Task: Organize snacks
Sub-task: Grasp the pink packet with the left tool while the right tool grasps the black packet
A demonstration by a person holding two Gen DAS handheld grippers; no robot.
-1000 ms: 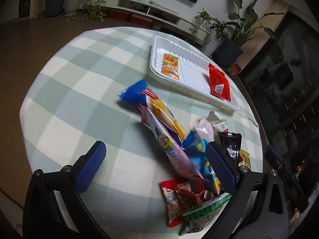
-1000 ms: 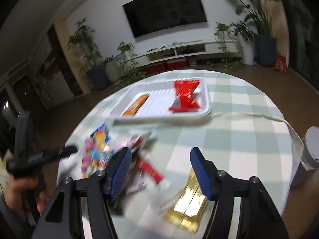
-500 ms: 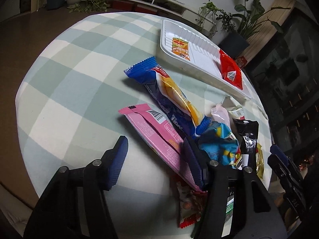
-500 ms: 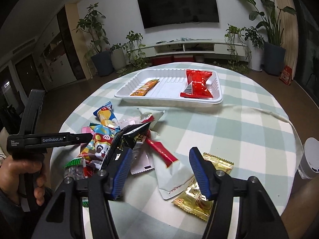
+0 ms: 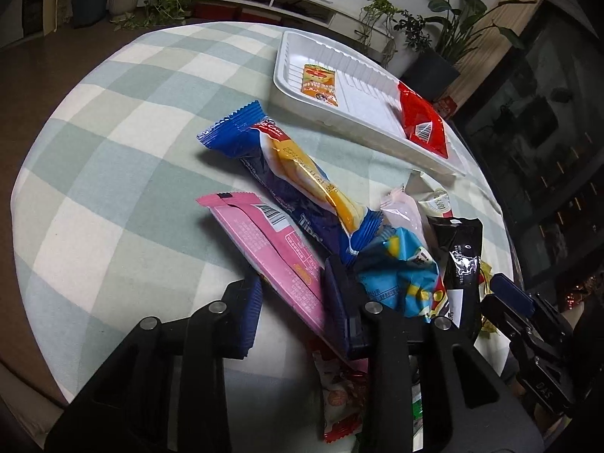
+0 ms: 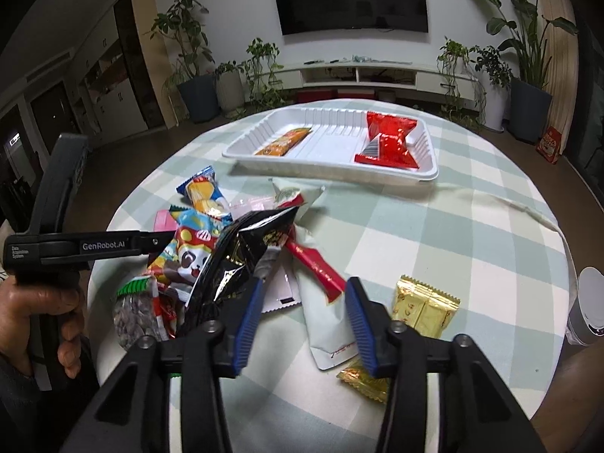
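A pile of snack packets lies on the checked tablecloth. My left gripper [image 5: 294, 302] stands astride the near end of a long pink packet [image 5: 268, 249], its jaws narrowed around it; I cannot tell whether the pads touch it. Beside it lie a blue-and-yellow cake bar [image 5: 302, 166] and a light-blue panda packet [image 5: 400, 275]. My right gripper [image 6: 302, 321] is open and empty above a white pouch [image 6: 324, 317], with a black packet [image 6: 241, 256] to its left. A white tray [image 6: 328, 166] holds an orange packet [image 6: 283, 141] and a red packet [image 6: 389, 139].
Gold packets [image 6: 424, 305] lie right of the right gripper. A white cup [image 6: 587, 309] stands at the table's right edge. The tray also shows in the left wrist view [image 5: 362, 105]. Plants and a TV shelf stand behind the table.
My left gripper has come down over the pink packet and its jaws have narrowed around it. My right gripper has lowered a little toward the white pouch and stays open.
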